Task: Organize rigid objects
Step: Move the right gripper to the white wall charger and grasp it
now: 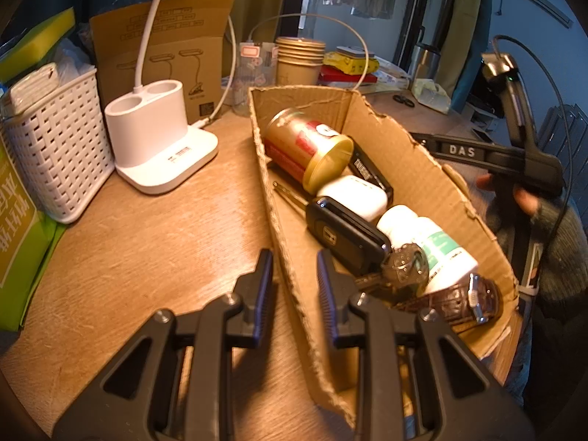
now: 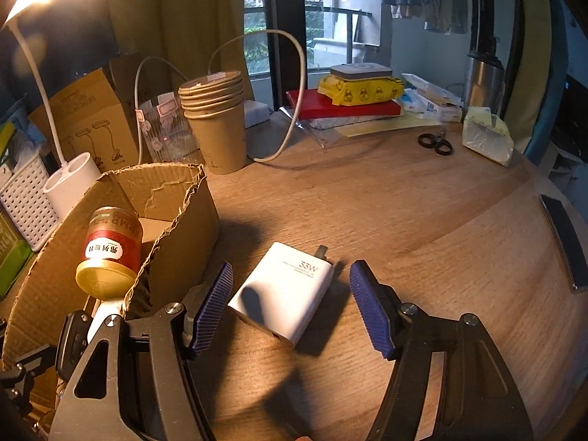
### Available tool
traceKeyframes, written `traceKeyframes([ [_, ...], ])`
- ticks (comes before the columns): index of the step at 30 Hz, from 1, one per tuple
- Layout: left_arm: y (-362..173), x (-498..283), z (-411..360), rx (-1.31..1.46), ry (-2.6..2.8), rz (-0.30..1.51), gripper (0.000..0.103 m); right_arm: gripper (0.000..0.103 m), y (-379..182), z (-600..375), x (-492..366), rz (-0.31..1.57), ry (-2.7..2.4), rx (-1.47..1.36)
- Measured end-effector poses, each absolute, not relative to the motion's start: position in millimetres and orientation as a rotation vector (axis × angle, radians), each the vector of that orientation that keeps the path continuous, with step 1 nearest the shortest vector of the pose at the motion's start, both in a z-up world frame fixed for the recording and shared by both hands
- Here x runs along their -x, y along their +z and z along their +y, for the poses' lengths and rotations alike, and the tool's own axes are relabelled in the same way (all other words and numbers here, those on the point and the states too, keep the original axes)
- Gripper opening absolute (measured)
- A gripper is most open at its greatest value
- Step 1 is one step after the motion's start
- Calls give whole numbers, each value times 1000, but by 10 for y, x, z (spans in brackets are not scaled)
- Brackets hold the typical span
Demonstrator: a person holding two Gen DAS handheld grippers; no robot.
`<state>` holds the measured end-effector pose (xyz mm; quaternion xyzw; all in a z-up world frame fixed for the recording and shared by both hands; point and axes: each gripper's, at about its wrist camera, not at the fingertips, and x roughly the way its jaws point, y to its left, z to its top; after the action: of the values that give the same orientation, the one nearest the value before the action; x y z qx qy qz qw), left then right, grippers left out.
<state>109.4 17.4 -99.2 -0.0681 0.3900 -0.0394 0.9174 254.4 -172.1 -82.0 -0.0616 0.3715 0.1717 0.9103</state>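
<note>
A torn cardboard box (image 1: pixel 415 154) lies on the wooden desk. It holds a gold-lidded can (image 1: pixel 308 147), a white earbud case (image 1: pixel 354 196), a black car key (image 1: pixel 345 235), a white pill bottle (image 1: pixel 430 246) and a brown watch (image 1: pixel 463 297). My left gripper (image 1: pixel 294 279) straddles the box's left wall, jaws slightly apart, its pads not pressing the wall. My right gripper (image 2: pixel 290 305) is open around a white 33W charger (image 2: pixel 286 290) lying on the desk beside the box (image 2: pixel 176 220), without touching it. The can (image 2: pixel 110 253) shows there too.
A white lamp base (image 1: pixel 158 136), a white basket (image 1: pixel 55 147) and a green box (image 1: pixel 18 242) stand at the left. Paper cups (image 2: pixel 217 121), a red book (image 2: pixel 341 106), scissors (image 2: pixel 435 143), a steel flask (image 2: pixel 481 81) and a dark phone (image 2: pixel 562 235) lie around the desk.
</note>
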Motion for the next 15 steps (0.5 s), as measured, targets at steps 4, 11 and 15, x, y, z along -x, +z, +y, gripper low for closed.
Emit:
traceKeyframes([
  [4,-993,-1094,174,140,-81,802,26,70,-854,-1682,-2610,784,348,132],
  [11,-993,-1094,174,139,-81,802,26,70,-938,-1667,-2688,816,338,138],
  [15,-990,-1094,175,139,-80,802,26,70,-1005,-1650,-2737,837,340,135],
])
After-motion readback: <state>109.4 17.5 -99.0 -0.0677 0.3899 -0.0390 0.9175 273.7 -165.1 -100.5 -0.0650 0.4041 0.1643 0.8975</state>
